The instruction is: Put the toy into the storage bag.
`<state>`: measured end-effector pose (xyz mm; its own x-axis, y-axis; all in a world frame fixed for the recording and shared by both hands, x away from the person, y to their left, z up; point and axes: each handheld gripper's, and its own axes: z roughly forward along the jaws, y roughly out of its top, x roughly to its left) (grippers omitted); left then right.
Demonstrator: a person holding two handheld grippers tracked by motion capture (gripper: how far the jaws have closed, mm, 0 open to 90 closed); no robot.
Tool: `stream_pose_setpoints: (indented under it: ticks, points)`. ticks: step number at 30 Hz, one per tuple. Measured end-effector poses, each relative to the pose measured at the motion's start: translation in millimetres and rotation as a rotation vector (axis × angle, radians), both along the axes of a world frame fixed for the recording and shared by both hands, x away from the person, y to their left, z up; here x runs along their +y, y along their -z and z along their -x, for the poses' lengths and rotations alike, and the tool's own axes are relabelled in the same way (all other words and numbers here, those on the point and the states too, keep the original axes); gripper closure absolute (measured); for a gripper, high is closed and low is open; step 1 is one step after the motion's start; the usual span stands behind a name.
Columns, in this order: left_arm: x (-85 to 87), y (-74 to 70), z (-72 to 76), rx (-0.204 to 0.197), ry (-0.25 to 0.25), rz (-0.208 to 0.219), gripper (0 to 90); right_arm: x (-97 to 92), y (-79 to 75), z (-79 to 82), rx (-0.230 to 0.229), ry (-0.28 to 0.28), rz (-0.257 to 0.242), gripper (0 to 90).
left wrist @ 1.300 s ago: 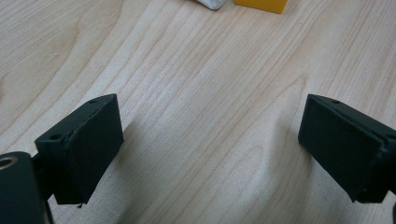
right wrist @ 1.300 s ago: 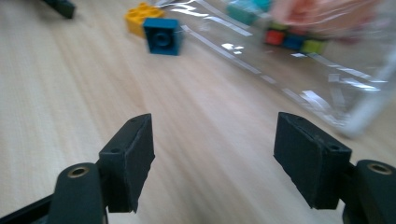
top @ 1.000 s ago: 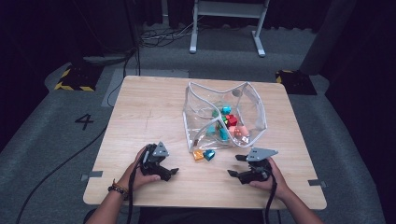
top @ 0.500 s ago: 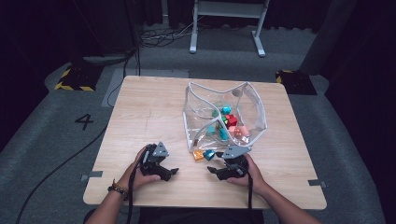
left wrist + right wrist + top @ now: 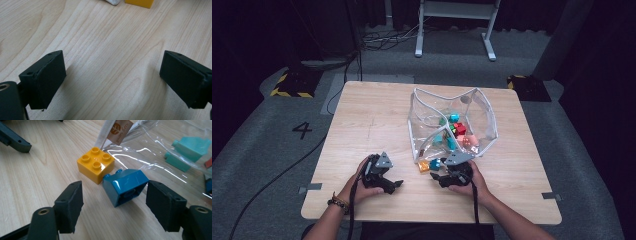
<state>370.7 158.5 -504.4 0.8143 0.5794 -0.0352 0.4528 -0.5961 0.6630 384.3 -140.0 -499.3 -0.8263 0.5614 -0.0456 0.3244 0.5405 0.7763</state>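
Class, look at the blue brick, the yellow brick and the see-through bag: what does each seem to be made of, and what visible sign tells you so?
Blue brick: probably hard moulded plastic, glossy; bright highlights on its smooth faces.
Yellow brick: likely the same plastic, slightly duller; crisp round studs on top.
Bag: seemingly thin clear plastic film; bricks show through it, with creases and glare. Its pale edge looks like fabric tape, though that is uncertain.

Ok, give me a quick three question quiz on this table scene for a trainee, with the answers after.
1. True or false: the right gripper is clamped on the blue brick.
2. Which brick touches the blue one? A yellow brick B red brick C green brick
3. What lies between the left gripper jaws?

Key:
1. False. The jaws are open, with the brick between them and untouched.
2. A, the yellow brick.
3. Bare wooden table.
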Motion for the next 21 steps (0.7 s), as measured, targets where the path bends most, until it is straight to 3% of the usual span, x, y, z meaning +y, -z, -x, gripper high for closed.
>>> stream_pose_setpoints:
  ticks: [6,7,8,12,21]
  points:
    - [0.0,0.0,0.0,0.0,0.0,0.0,6.8,2.9,4.3,-7.7,-0.014,-0.007,0.01,32.2]
    - [-0.1,0.1,0.1,0.001,-0.002,0.003,6.8,2.9,4.2,-8.4,-0.007,-0.008,0.008,35.5]
    - [0.0,0.0,0.0,0.0,0.0,0.0,6.9,3.5,3.6,-8.1,0.001,-0.037,0.0,48.7]
    - [0.0,0.0,0.0,0.0,0.0,0.0,6.8,4.9,4.3,-3.7,0.013,-0.069,0.0,58.3]
    - [0.0,0.0,0.0,0.0,-0.001,0.001,6.8,-1.7,1.2,2.5,0.009,-0.121,0.006,59.6]
